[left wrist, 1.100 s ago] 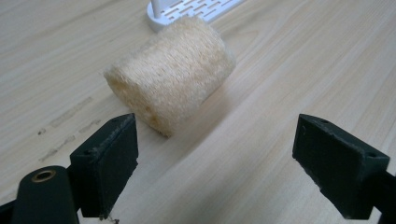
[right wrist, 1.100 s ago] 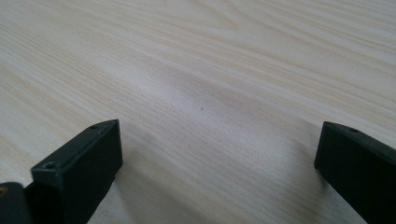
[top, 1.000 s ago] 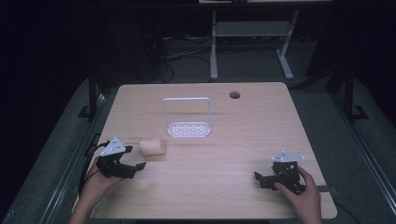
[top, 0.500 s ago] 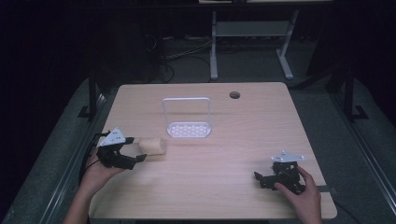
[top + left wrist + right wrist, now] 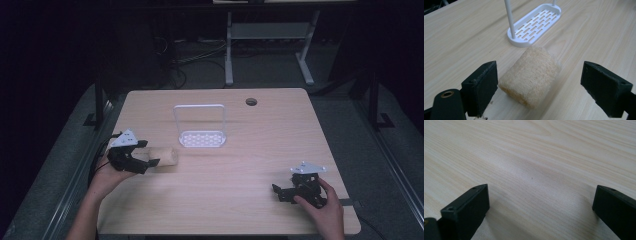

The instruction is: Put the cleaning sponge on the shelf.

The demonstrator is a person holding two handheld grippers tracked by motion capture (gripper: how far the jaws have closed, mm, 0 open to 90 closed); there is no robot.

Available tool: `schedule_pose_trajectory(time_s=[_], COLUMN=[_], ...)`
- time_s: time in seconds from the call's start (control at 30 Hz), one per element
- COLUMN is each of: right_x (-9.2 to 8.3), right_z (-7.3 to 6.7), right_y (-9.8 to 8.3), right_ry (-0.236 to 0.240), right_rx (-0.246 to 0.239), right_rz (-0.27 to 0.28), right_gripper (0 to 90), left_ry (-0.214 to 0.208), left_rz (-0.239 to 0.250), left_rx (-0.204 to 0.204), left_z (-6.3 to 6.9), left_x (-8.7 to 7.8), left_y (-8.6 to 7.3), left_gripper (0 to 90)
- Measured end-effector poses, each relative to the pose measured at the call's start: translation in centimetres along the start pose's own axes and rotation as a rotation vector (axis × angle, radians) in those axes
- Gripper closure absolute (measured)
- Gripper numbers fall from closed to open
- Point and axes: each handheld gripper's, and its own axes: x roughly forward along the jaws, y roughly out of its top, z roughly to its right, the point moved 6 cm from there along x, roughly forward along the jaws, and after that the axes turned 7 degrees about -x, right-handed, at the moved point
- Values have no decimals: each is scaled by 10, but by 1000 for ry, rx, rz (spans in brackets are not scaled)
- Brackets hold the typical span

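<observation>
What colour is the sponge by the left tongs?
Pale beige sponge, clearest in the left gripper view.

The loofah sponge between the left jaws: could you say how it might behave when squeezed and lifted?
The loofah sponge looks fibrous and porous, so it probably compresses and weighs little. Its coarse surface should resist slipping. Lying on its rounded side, it might roll if nudged by the open left hand-held gripper.

Light wooden table [image 5: 260, 145] in a dark room, grey floor [image 5: 350, 100], white desk frame [image 5: 265, 45] behind.
</observation>
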Motion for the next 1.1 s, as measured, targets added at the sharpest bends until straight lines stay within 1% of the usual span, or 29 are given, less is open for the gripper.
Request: schedule_pose_trajectory(time_s=[0.13, 0.2, 0.3, 0.33, 0.37, 0.4, 0.47, 0.5, 0.53, 0.67, 0.8, 0.83, 0.9, 0.93, 0.97, 1.03, 1.1], right_x=[0, 0, 0, 0, 0, 0, 0, 0, 0, 0, 0, 0, 0, 0, 0, 0, 0], right_z=[0, 0, 0, 0, 0, 0, 0, 0, 0, 0, 0, 0, 0, 0, 0, 0, 0], right_y=[0, 0, 0, 0, 0, 0, 0, 0, 0, 0, 0, 0, 0, 0, 0, 0, 0], right_ry=[0, 0, 0, 0, 0, 0, 0, 0, 0, 0, 0, 0, 0, 0, 0, 0, 0], right_rx=[0, -1, 0, 1, 0, 0, 0, 0, 1, 0, 0, 0, 1, -1, 1, 2, 0], right_rz=[0, 0, 1, 0, 1, 1, 0, 0, 0, 1, 0, 1, 1, 1, 0, 0, 1], right_gripper=[6, 7, 6, 7, 7, 7, 6, 6, 7, 7, 7, 7, 6, 7, 6, 7, 7], left_ry=[-19, -38, -49, -54, -56, -56, -69, -69, -77, -83, -93, -101, -106, -101, -109, -115, -125], left_rz=[-7, -15, -7, -11, -20, -20, -30, -30, -41, -43, -46, -36, -43, -54, -68, -70, -87], left_rx=[15, 26, 26, 28, 38, 38, 46, 46, 51, 56, 70, 69, 64, 69, 78, 80, 91], left_z=[-1, -1, -2, -2, -3, -3, -3, -3, -4, -6, -9, -11, -12, -13, -14, -14, -14], left_x=[4, 7, 9, 10, 12, 12, 16, 16, 19, 23, 27, 30, 32, 33, 37, 38, 42], left_y=[3, 4, 5, 6, 6, 6, 5, 5, 5, 6, 9, 10, 10, 9, 8, 7, 6], left_gripper=[139, 138, 138, 138, 138, 138, 138, 138, 138, 138, 138, 139, 139, 139, 138, 138, 138])
